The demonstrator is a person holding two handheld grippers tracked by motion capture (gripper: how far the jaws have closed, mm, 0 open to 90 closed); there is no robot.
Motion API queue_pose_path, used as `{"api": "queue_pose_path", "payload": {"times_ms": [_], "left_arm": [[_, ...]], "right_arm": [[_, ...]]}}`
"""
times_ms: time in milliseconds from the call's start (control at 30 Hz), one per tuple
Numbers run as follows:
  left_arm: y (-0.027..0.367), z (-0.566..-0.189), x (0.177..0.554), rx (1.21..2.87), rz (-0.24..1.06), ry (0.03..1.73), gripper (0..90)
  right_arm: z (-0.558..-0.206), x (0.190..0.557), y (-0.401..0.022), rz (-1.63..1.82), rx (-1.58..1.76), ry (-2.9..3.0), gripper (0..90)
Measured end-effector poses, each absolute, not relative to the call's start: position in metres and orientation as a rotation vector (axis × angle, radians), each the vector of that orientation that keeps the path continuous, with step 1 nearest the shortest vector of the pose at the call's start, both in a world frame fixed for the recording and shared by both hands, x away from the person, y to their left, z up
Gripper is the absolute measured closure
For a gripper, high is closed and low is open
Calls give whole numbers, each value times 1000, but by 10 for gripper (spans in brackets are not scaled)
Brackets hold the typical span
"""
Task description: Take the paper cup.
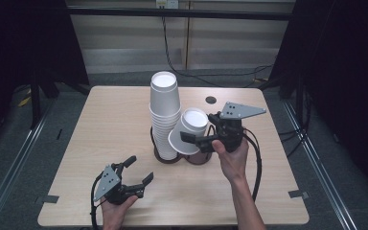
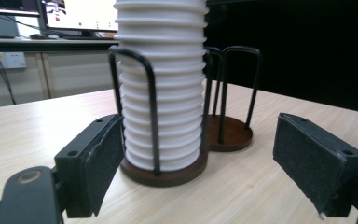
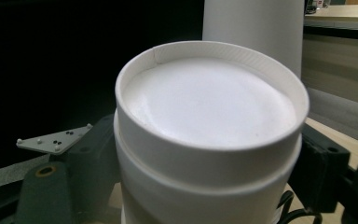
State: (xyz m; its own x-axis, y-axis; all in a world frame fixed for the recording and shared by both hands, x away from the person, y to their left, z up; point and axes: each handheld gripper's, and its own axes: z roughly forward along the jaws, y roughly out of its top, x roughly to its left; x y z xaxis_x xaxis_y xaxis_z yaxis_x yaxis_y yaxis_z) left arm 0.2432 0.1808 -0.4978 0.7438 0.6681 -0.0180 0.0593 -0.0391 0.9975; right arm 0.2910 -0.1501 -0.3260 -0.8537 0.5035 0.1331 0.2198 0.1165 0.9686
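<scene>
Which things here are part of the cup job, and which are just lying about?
In the job: upside-down white paper cup in right gripper; tall stack of white paper cups; empty black wire holder, brown base.
Lying about: black round table grommet; floor cables.

Monitor on dark desk, wall socket below; black cable across floor.
</scene>
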Motion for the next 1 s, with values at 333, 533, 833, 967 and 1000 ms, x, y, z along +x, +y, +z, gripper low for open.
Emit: {"api": "queue_pose_path", "payload": {"times_ms": [333, 533, 833, 967, 1000], "left_arm": [[167, -476, 243, 1580, 465, 523, 171], [160, -466, 243, 1580, 438, 488, 170], [158, -462, 242, 1591, 402, 444, 162], [157, -461, 240, 1591, 413, 446, 156], [157, -459, 241, 1585, 404, 442, 155]], "right_arm": [[-342, 286, -144, 1833, 717, 2185, 209], [-348, 282, -137, 1835, 707, 2207, 209], [-361, 280, -130, 1838, 706, 2241, 209], [-366, 277, -123, 1855, 685, 2249, 209], [-367, 276, -122, 1852, 685, 2252, 209]]}}
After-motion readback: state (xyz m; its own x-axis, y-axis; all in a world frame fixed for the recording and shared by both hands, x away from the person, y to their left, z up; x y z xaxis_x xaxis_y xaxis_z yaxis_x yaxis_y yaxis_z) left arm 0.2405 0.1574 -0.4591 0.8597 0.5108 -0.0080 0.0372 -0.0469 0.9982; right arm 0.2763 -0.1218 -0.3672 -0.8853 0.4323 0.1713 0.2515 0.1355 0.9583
